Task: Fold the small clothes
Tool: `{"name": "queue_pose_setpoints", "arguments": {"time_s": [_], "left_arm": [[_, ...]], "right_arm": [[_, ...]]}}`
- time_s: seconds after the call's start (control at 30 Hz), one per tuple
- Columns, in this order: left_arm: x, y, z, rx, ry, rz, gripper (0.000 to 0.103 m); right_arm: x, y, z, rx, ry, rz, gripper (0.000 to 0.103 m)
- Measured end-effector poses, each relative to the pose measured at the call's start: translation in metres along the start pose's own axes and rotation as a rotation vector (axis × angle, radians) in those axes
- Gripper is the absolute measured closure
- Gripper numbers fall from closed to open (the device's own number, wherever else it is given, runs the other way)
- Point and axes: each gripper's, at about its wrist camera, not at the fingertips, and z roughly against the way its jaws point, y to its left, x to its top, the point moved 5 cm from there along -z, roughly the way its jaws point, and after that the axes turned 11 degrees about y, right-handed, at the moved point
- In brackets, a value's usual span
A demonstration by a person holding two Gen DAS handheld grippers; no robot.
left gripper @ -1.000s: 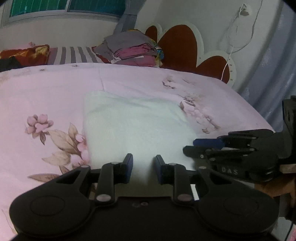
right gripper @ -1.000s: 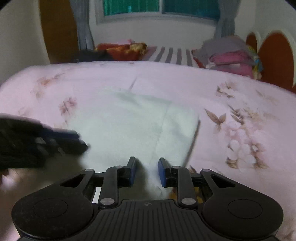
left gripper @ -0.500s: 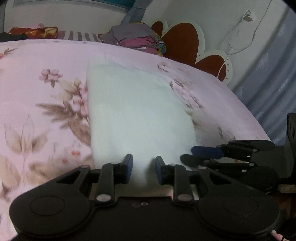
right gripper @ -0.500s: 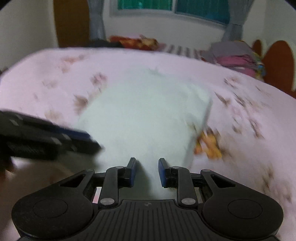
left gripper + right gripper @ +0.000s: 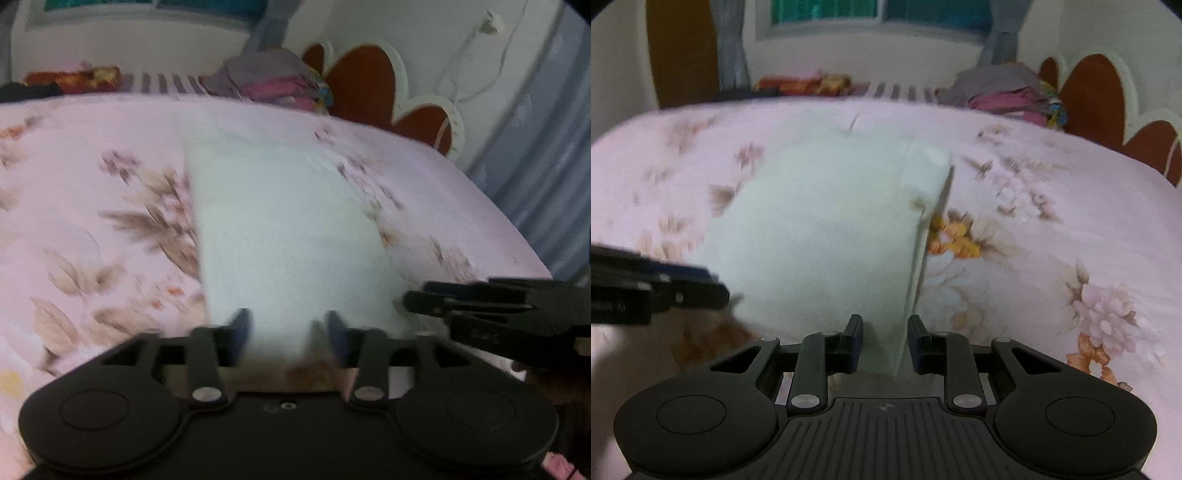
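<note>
A pale mint-white cloth [image 5: 288, 240] lies on the pink floral bed, its near edge lifted. My left gripper [image 5: 284, 332] has the near left part of that edge between its fingers. My right gripper [image 5: 884, 345] has the near right corner of the cloth [image 5: 820, 236] between its fingers, where the edge stands up folded. Each gripper shows side-on in the other's view: the right [image 5: 491, 310], the left [image 5: 653, 286]. Both hold the cloth's near edge raised above the bed.
The pink floral bedsheet [image 5: 1052, 206] spreads all around. A stack of folded clothes [image 5: 273, 81] sits at the far side by the red scalloped headboard [image 5: 369, 85]. Pillows [image 5: 812, 83] lie along the far wall under the window.
Both grippers have lifted and drawn the cloth's near edge up and toward me; the cloth now stretches longer in view. Frames are blurred by motion.
</note>
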Motion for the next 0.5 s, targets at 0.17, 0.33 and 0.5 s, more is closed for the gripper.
{"name": "queue_pose_setpoints", "arguments": {"time_s": [0.17,0.33,0.5], "left_arm": [[0.031,0.013,0.002,0.06,-0.065,0.022,0.019],[0.066,0.026,-0.019,0.127,-0.063,0.053,0.017],[0.083,0.042,-0.048,0.173,-0.004,0.086,0.017]], "right_arm": [[0.03,-0.011,0.012,0.027,-0.09,-0.066,0.078],[0.082,-0.008,-0.011,0.067,-0.147,-0.044,0.078],[0.108,-0.004,-0.048,0.112,-0.143,-0.008,0.078]]}}
